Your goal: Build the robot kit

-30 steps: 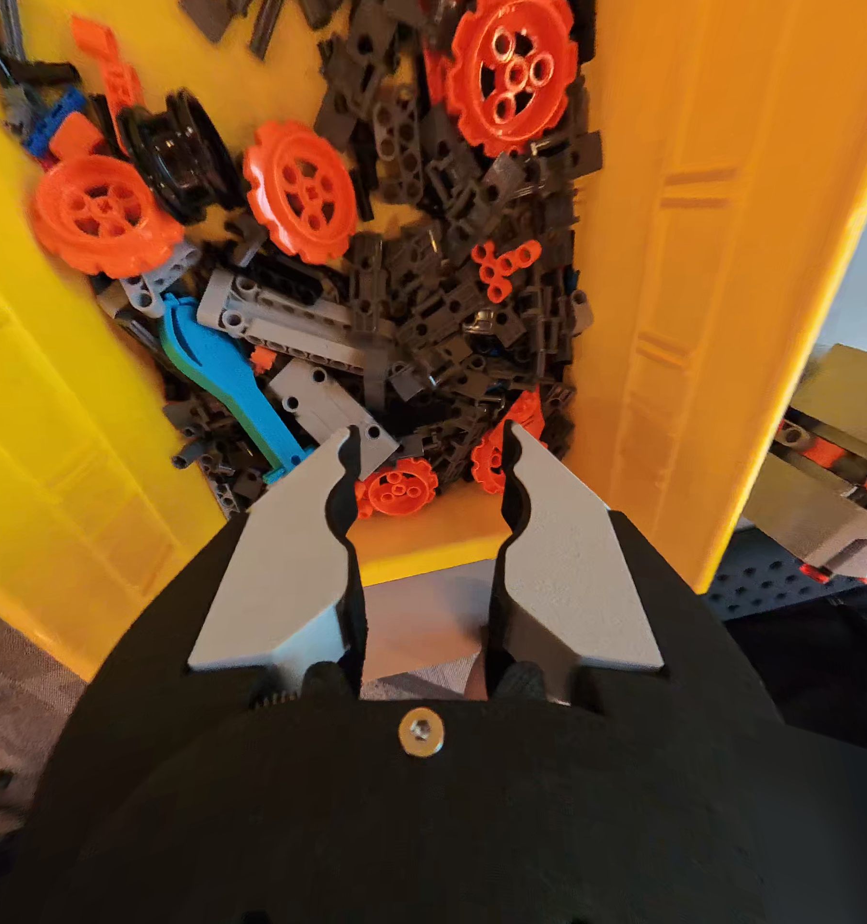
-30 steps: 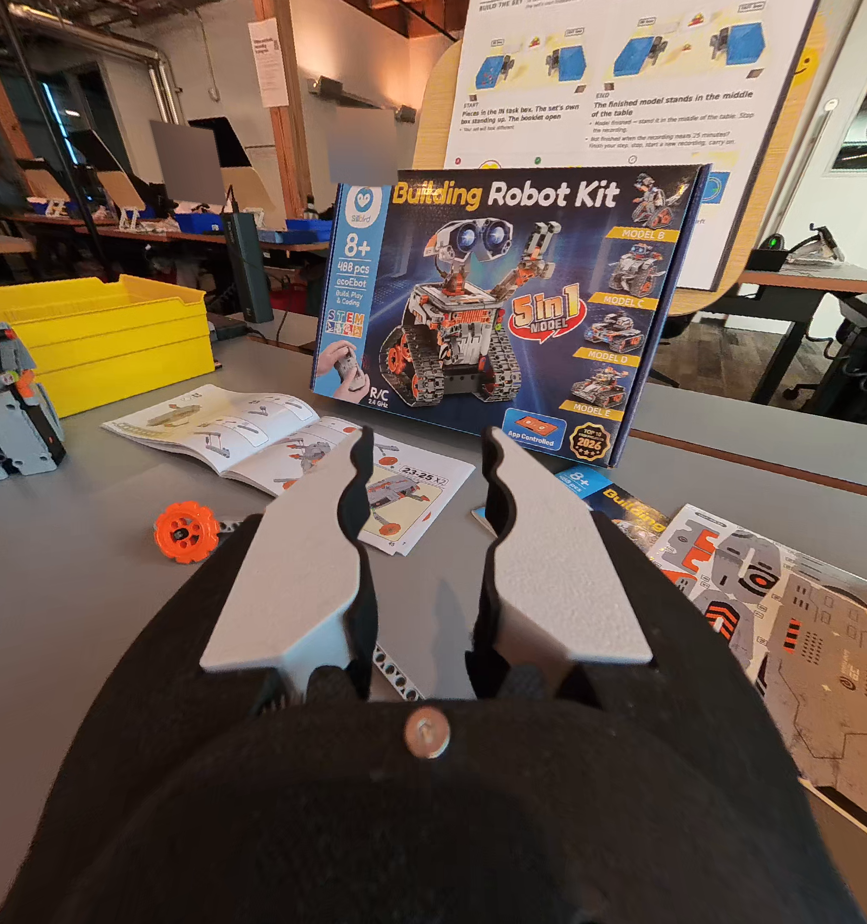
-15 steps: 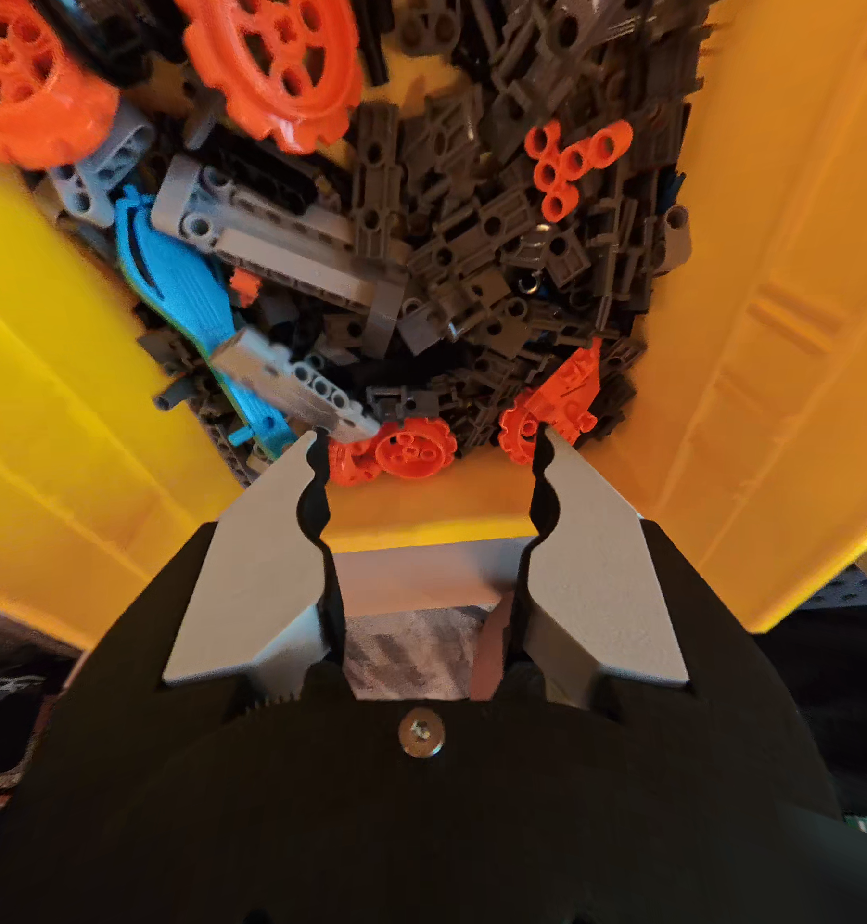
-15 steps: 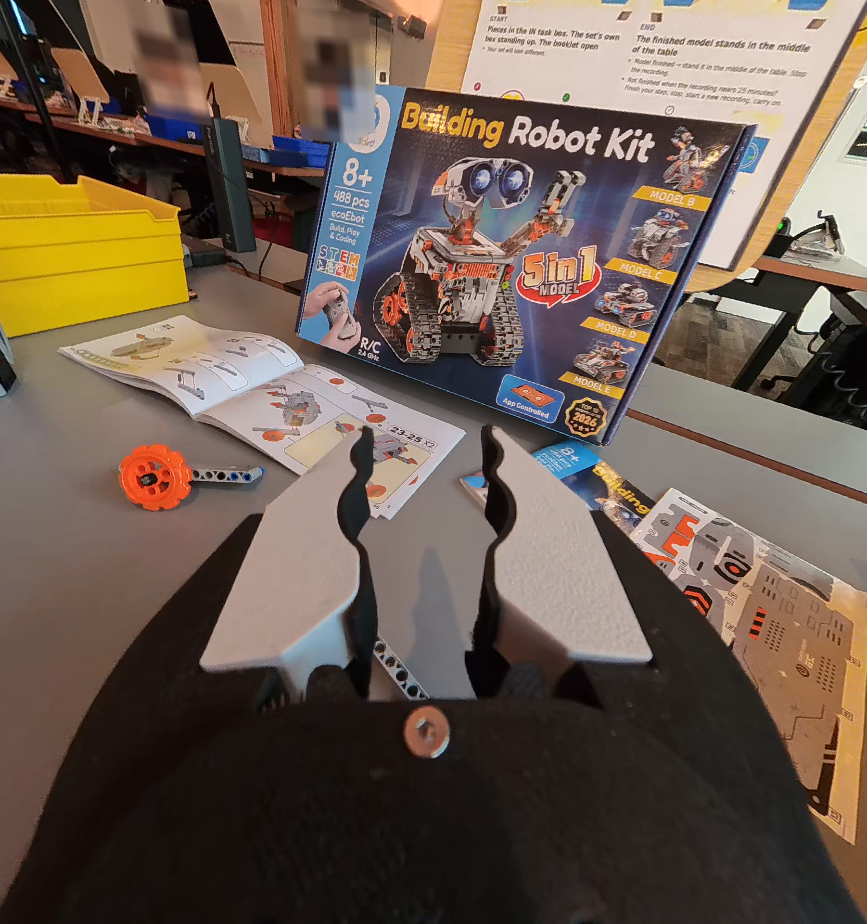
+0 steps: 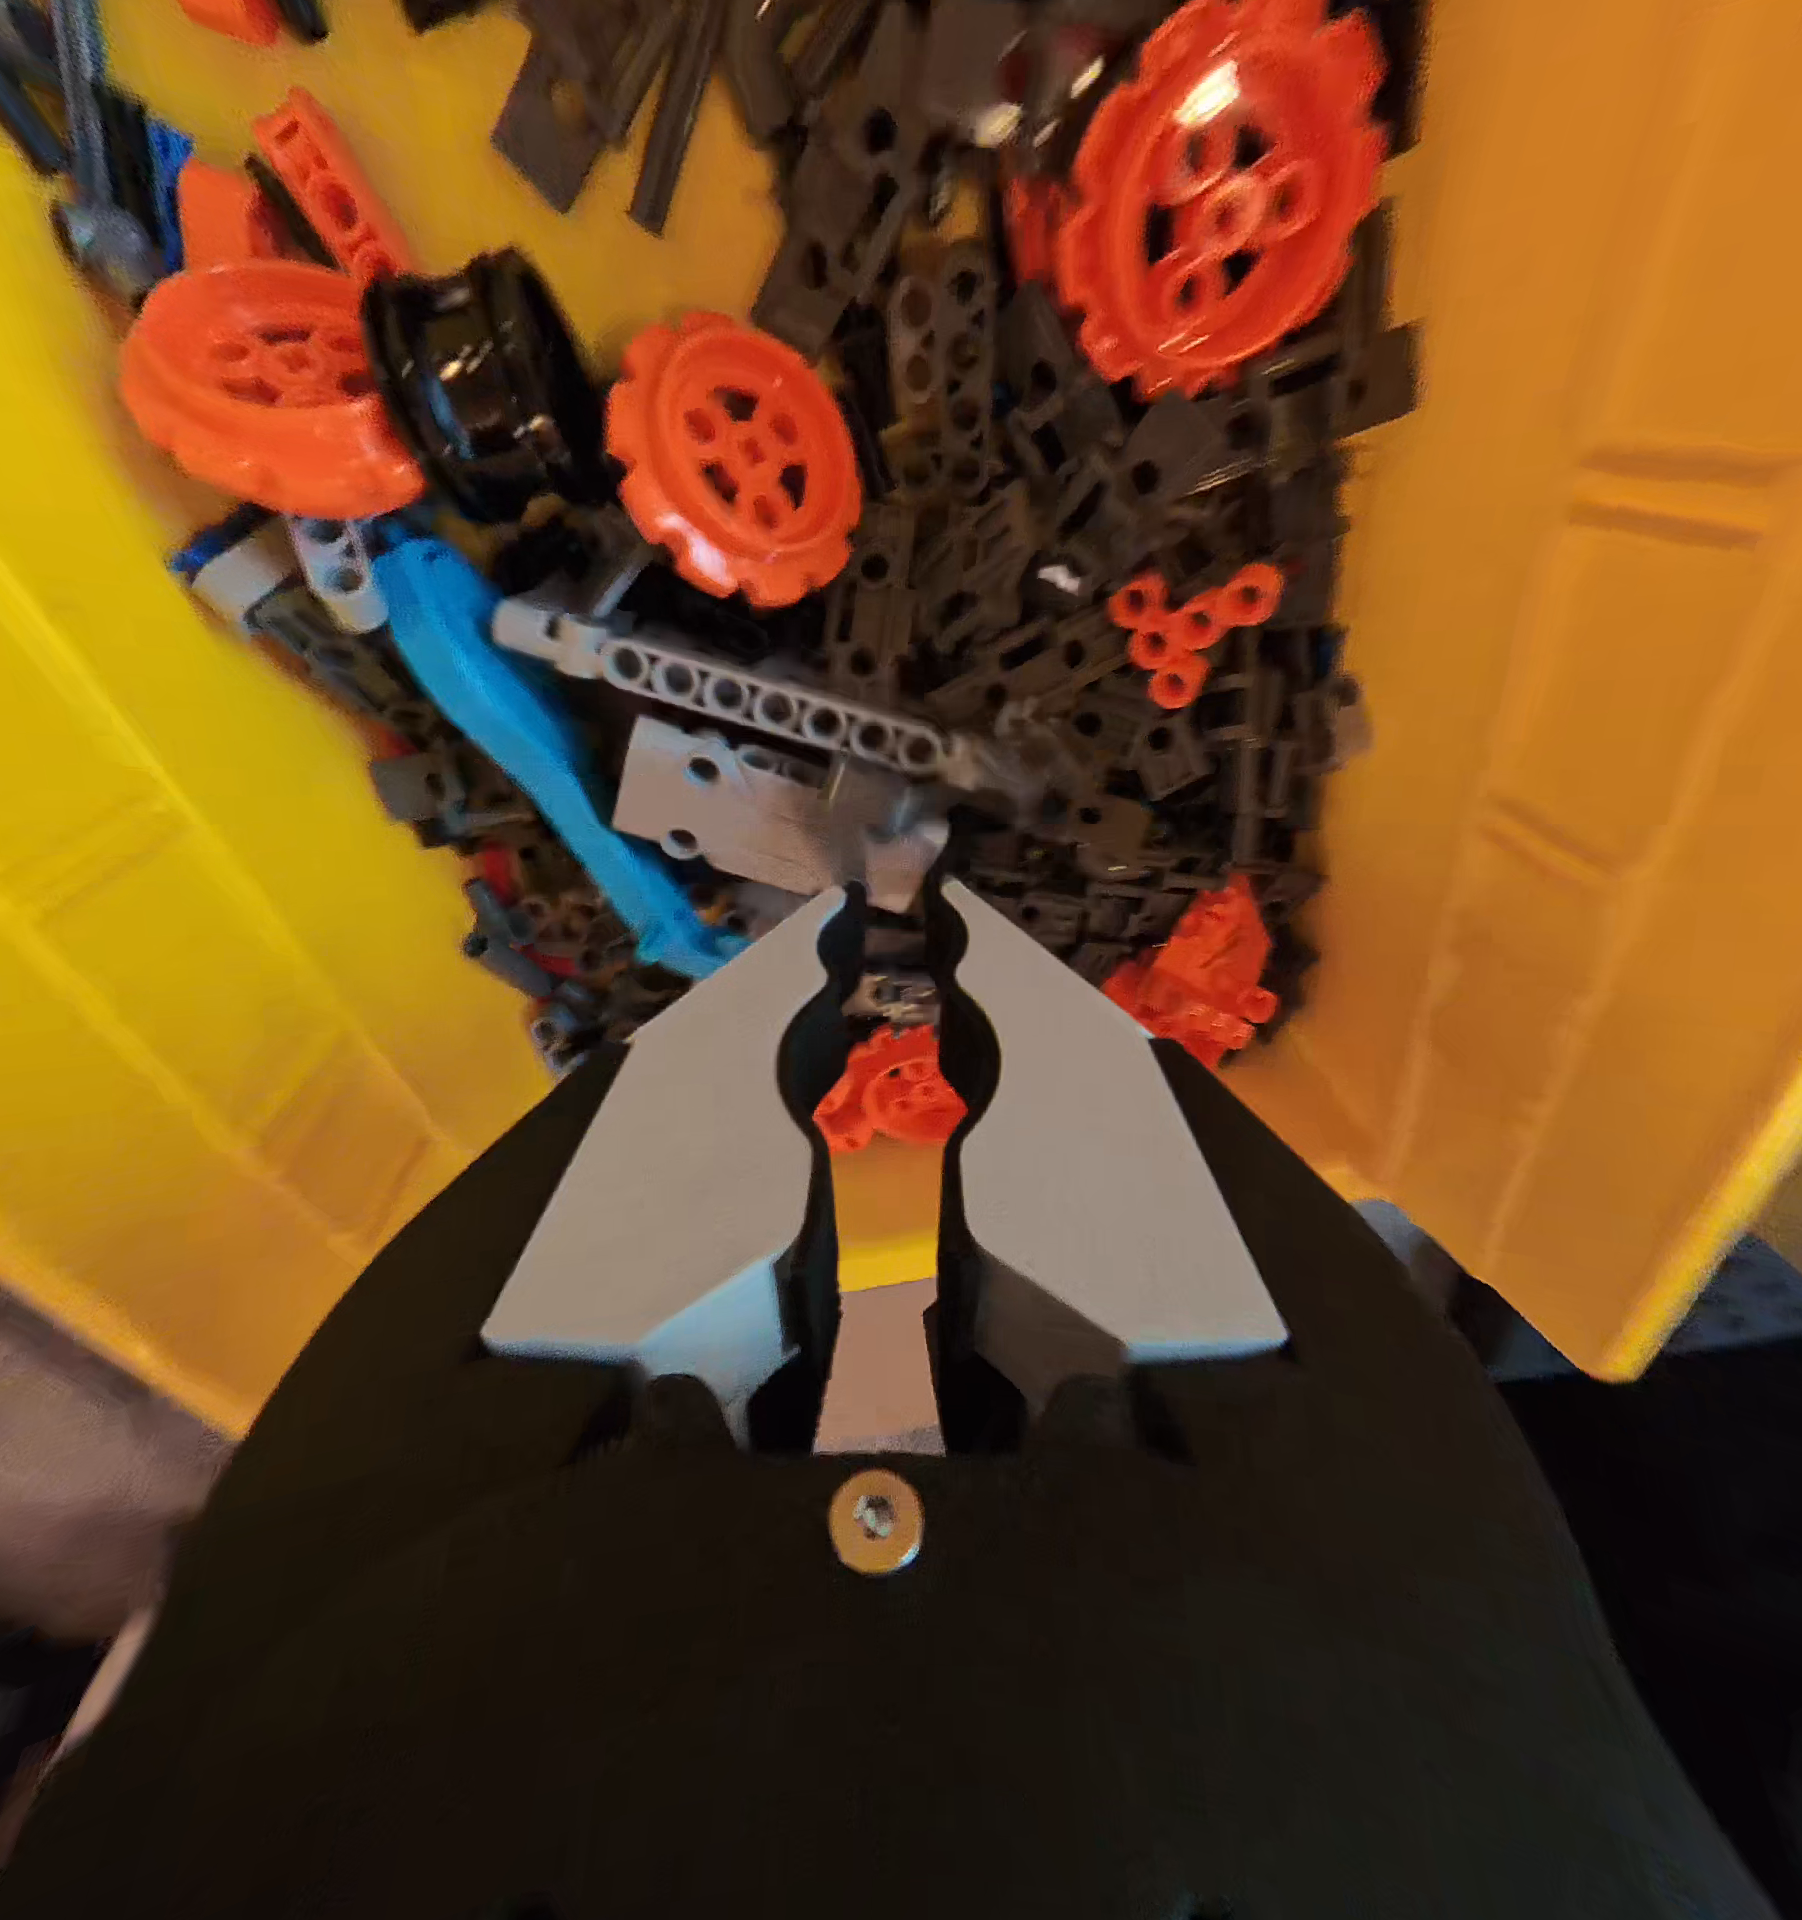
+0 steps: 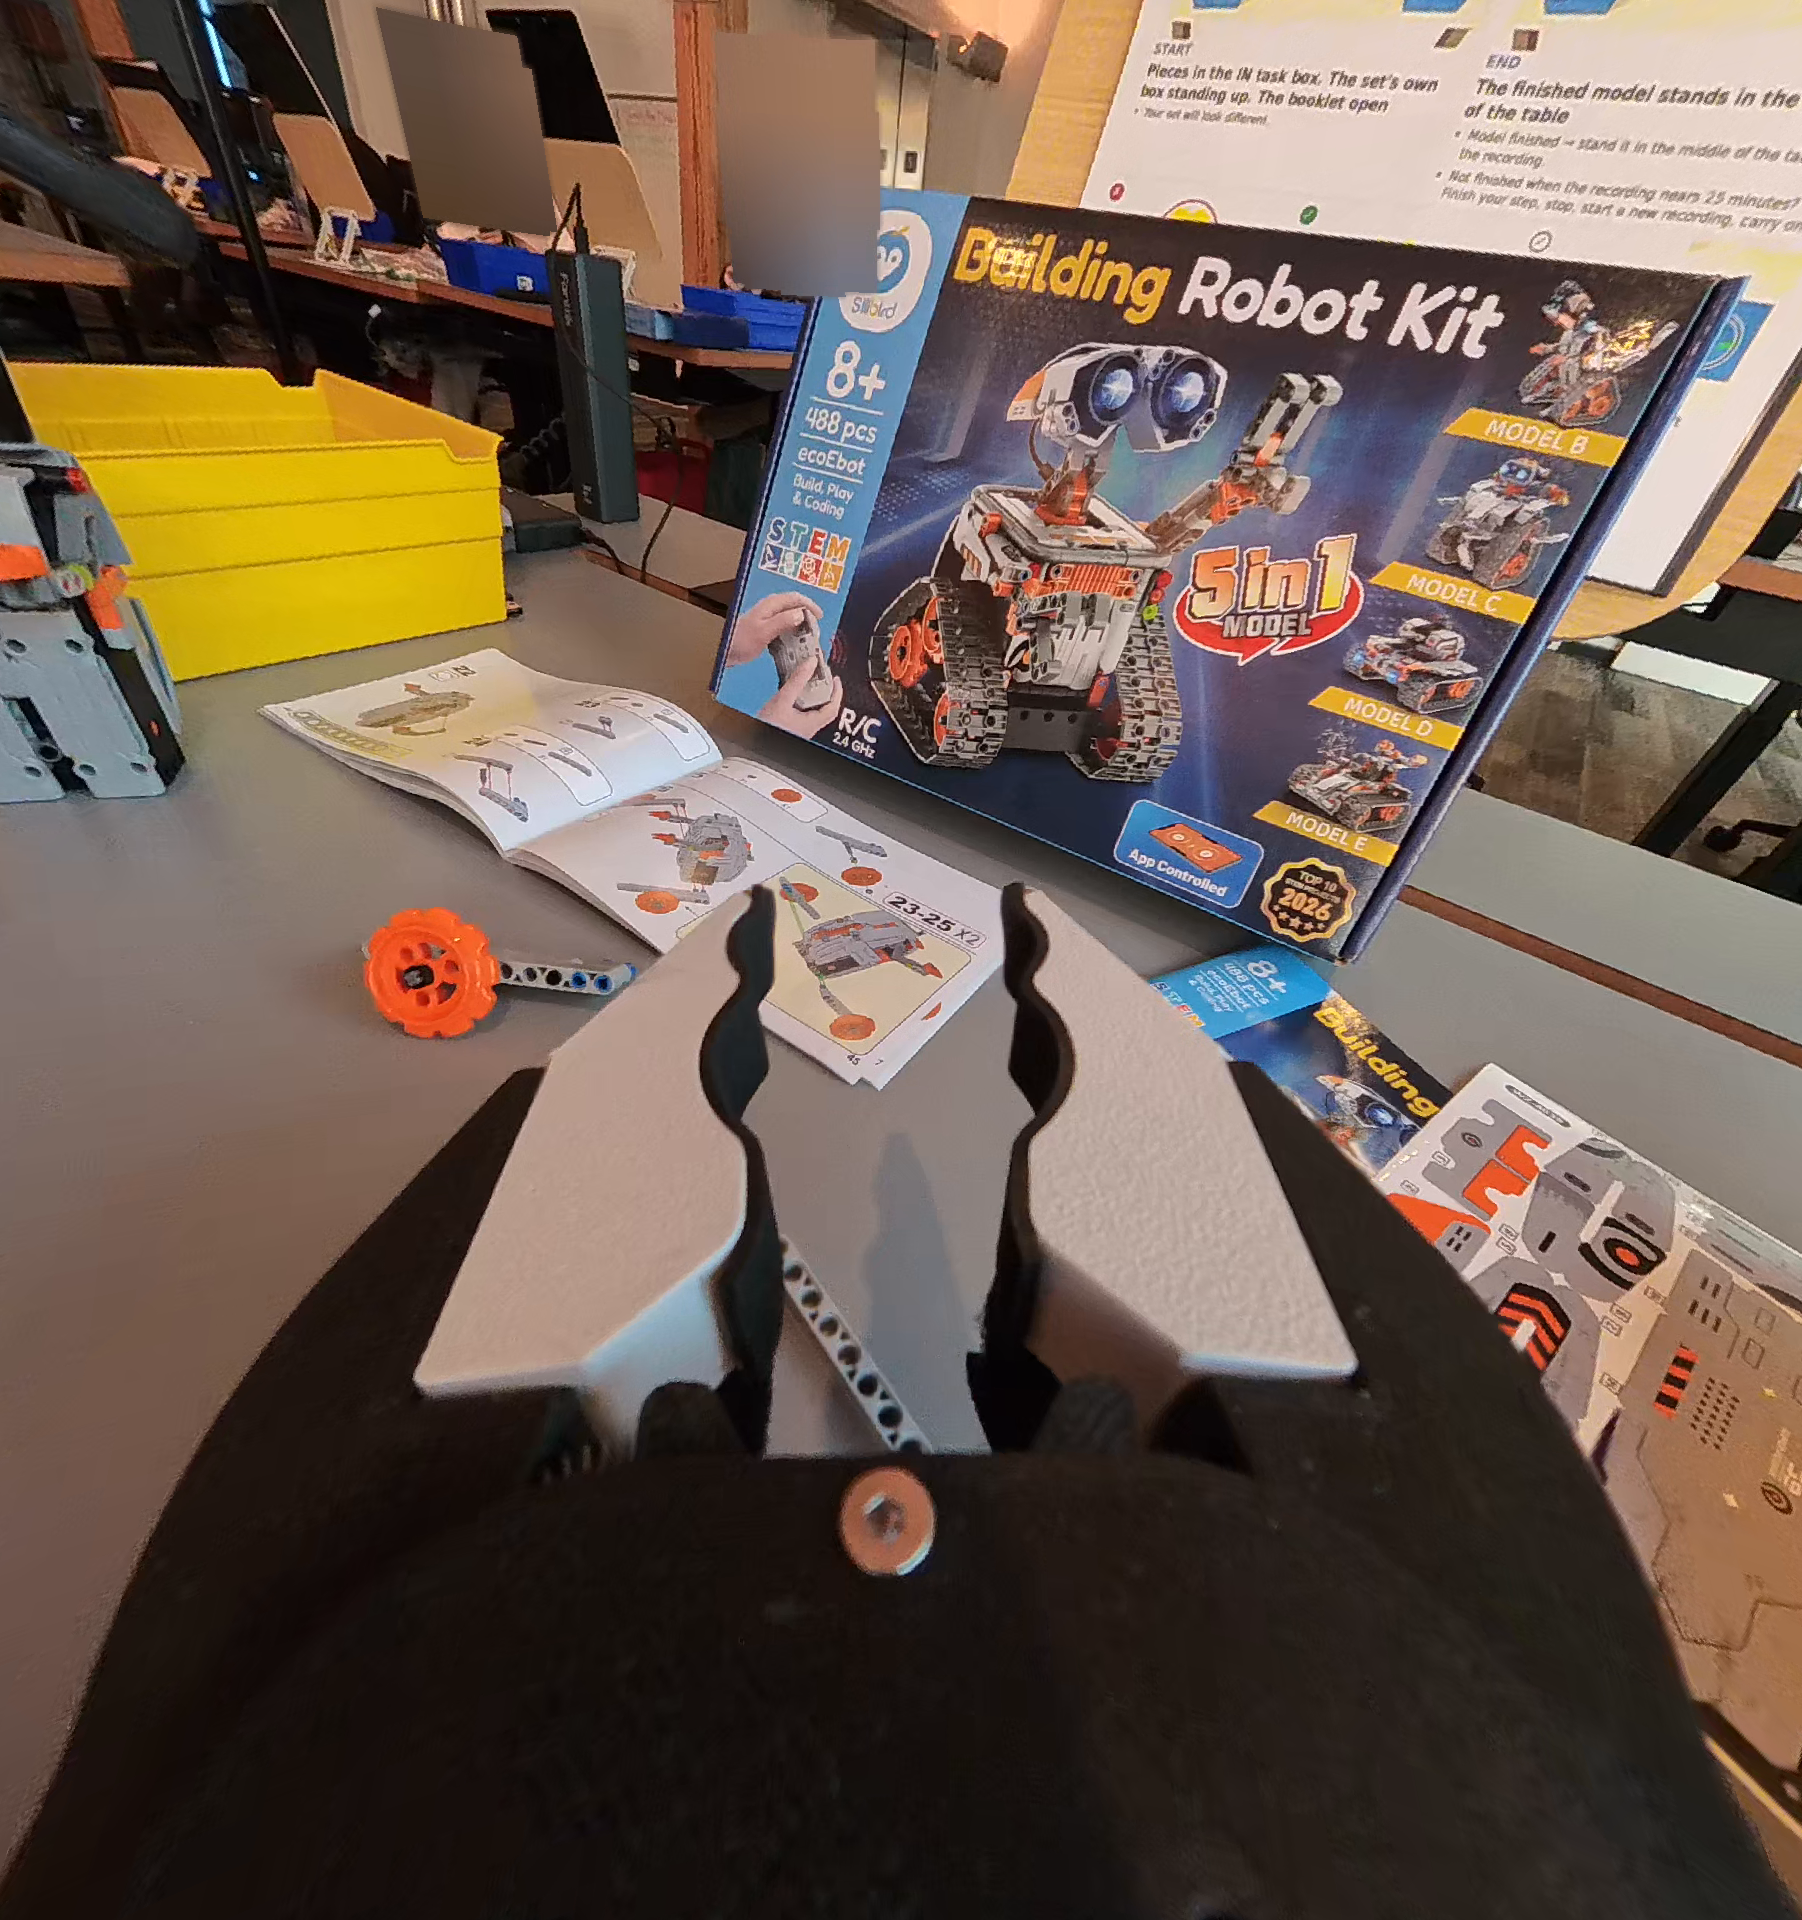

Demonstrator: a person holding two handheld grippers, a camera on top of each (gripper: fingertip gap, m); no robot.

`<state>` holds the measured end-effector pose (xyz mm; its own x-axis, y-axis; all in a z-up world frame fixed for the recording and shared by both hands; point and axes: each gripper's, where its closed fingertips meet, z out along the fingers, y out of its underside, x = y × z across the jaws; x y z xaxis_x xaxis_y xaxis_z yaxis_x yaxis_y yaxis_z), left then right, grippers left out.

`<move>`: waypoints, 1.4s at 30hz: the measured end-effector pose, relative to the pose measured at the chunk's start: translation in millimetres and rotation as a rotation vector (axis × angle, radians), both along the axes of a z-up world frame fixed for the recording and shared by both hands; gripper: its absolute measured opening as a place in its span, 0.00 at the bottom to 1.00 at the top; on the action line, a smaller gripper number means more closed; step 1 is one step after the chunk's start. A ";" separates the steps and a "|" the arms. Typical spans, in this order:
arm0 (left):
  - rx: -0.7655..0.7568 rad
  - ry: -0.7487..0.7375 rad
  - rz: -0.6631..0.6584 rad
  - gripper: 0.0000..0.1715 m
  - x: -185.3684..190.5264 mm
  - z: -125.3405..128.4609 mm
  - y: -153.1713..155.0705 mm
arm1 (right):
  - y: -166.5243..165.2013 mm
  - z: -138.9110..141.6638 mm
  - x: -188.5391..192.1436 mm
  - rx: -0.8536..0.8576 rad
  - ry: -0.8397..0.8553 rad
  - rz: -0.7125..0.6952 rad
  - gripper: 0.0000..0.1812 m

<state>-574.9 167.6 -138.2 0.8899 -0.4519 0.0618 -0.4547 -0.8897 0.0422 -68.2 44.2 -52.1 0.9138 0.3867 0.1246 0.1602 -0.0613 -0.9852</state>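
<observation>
My left gripper (image 5: 892, 902) reaches into a yellow bin (image 5: 1603, 727) of loose building parts. Its jaws are closed down on the corner of a light grey block (image 5: 741, 805) joined to a grey holed beam (image 5: 772, 707); that piece looks sharp against the blurred pile. A small orange gear (image 5: 892, 1086) lies under the fingers. My right gripper (image 6: 889, 904) is open and empty above the grey table (image 6: 149, 1143). A grey holed beam (image 6: 845, 1351) lies on the table below its fingers. An orange gear on a short grey beam (image 6: 429, 971) lies ahead to its left.
The bin holds large orange gears (image 5: 1224, 197), a black wheel (image 5: 471, 384), a blue curved part (image 5: 523, 727) and many dark grey pieces. On the table stand an open booklet (image 6: 606, 790), the kit box (image 6: 1188, 571), a sticker sheet (image 6: 1655, 1299), a partly built grey model (image 6: 45, 634) and yellow bins (image 6: 284, 509).
My left gripper went from wide open to closed on the grey block and pulled back from the pile. My right gripper stayed open and shifted only slightly.
</observation>
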 end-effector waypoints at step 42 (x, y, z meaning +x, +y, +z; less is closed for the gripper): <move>-0.085 0.025 0.118 0.27 -29.8 -14.6 -0.7 | 9.0 -28.8 -1.2 -0.093 -0.118 0.013 0.24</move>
